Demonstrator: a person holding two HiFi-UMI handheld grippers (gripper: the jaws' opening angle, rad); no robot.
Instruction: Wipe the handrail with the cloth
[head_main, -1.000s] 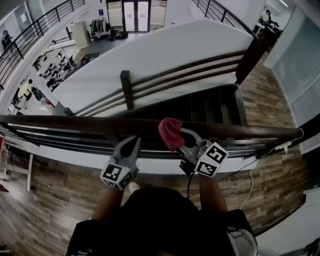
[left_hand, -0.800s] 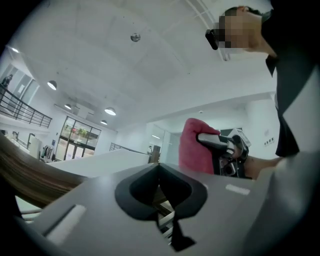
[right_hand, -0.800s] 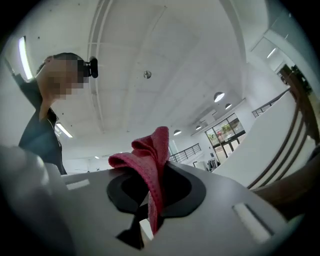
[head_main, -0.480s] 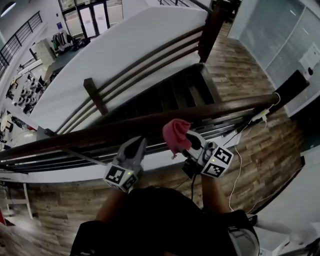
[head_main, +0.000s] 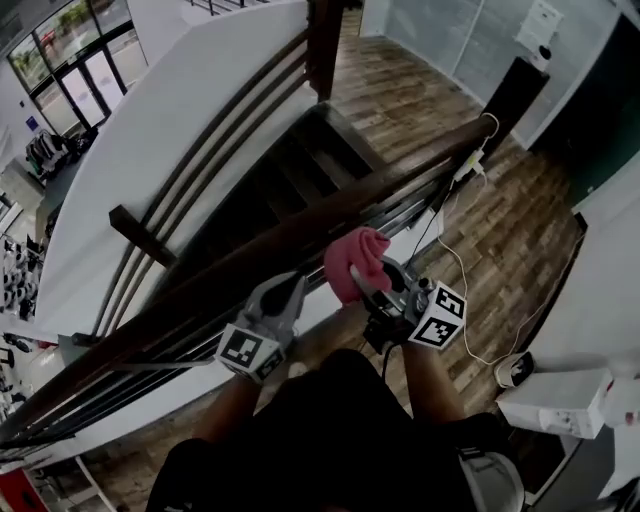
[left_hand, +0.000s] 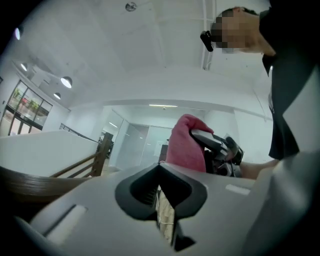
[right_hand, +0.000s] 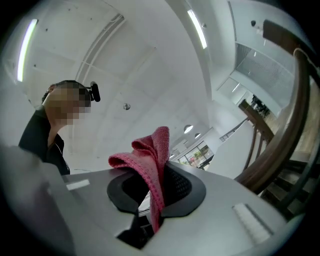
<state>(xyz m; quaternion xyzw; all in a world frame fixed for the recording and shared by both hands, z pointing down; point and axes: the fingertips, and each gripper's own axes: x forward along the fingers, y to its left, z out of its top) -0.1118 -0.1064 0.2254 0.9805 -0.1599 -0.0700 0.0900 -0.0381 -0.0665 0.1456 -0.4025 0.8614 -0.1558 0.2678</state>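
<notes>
The dark wooden handrail (head_main: 300, 235) runs slantwise from lower left to upper right in the head view. My right gripper (head_main: 368, 283) is shut on a pink cloth (head_main: 355, 260), whose bunched top stands up at the rail's near side. In the right gripper view the cloth (right_hand: 150, 160) is pinched between the jaws (right_hand: 157, 182), and the handrail (right_hand: 280, 145) curves past on the right. My left gripper (head_main: 292, 292) is shut with nothing in it, its tips at the rail to the left of the cloth. The left gripper view shows its closed jaws (left_hand: 160, 167), the cloth (left_hand: 186, 145) and the handrail (left_hand: 30, 182).
Beyond the rail lie a dark stairwell (head_main: 290, 170) and a second railing with a post (head_main: 140, 235). A white cable (head_main: 455, 270) trails over the wood floor on the right. A white box (head_main: 560, 400) sits at the lower right, and a dark cabinet (head_main: 510, 95) stands further back.
The head view has swung round, so the rail now runs slantwise instead of level. Both grippers keep their places at the rail, the right one still shut on the cloth.
</notes>
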